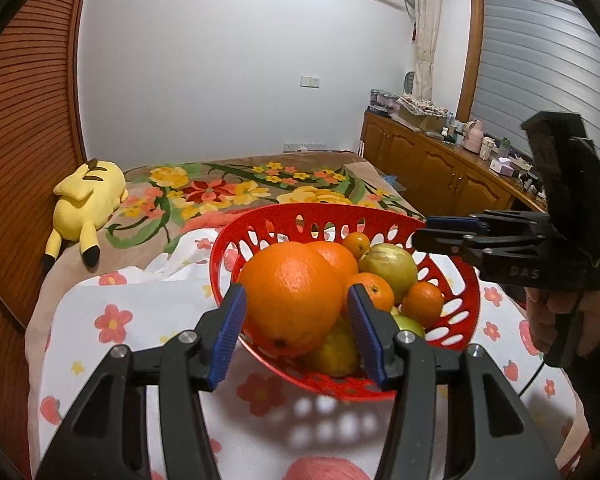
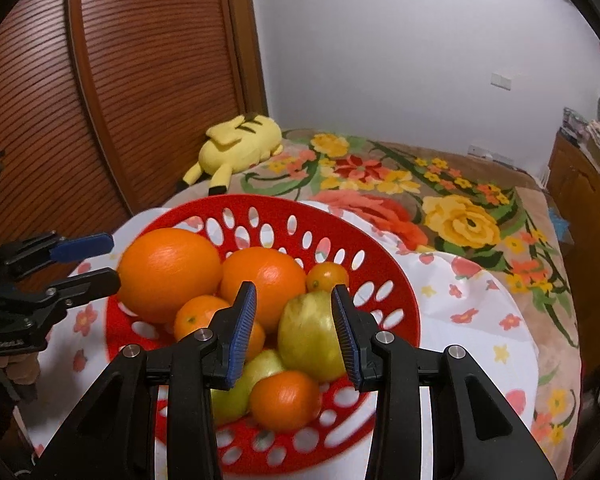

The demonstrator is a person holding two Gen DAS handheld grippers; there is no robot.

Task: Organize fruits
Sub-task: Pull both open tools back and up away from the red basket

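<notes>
red basket [image 1: 320,210] sits on the white flower-print cloth [image 1: 140,320] at the near end of the bed, all fruit inside it. large orange [image 1: 288,276] is on top of the pile at the basket's left side, resting on the other fruit. left gripper [image 1: 296,292] is released: jaws apart, blue pads flanking the orange's near side; from the right wrist view the fingertips stop just at the orange's edge, no clamp visible, and whether they touch i cannot tell. right gripper [image 2: 294,292] is clenched down to its narrow gap, nothing between the pads, hovering over the basket's right side above the green fruit [image 2: 308,332]. a hand [image 1: 560,312] grips its handle. also in the basket: second orange [image 2: 264,276] touching the large one, small oranges [image 2: 198,316] around it, a yellow-green fruit [image 2: 256,376] low at the near rim. yellow plush [image 1: 88,196] lies at the bed's far left edge on the floral blanket [image 2: 460,220], well apart from the basket.
</notes>
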